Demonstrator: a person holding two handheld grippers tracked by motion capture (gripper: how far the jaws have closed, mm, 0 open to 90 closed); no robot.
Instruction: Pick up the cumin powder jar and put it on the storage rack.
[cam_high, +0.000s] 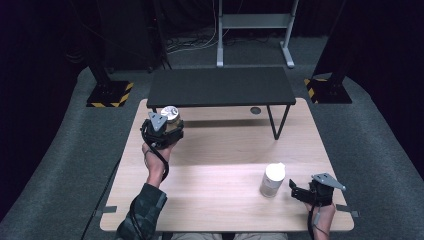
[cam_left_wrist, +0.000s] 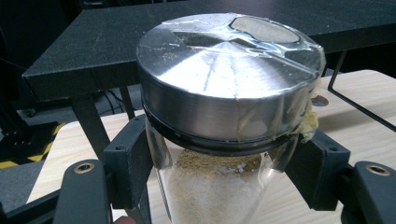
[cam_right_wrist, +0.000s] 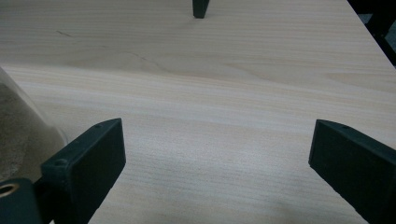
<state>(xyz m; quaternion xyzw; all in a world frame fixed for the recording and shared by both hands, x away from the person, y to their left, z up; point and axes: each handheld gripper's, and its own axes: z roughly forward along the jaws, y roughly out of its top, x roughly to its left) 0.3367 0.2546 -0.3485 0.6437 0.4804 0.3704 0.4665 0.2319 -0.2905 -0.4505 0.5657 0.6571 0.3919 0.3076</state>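
Observation:
A glass jar with a shiny metal lid and brownish powder inside sits between the black jaws of my left gripper, which is shut on the glass just below the lid. From above, that gripper holds the jar at the table's back left, in front of the black shelf. A second jar with a white lid stands at the front right. My right gripper rests just to its right, open, with bare wood between its jaws; the jar's side shows at the left edge.
The black shelf stands on thin metal legs across the back of the wooden table. A small round grommet lies under it. Grey carpet and a white stand lie beyond the table.

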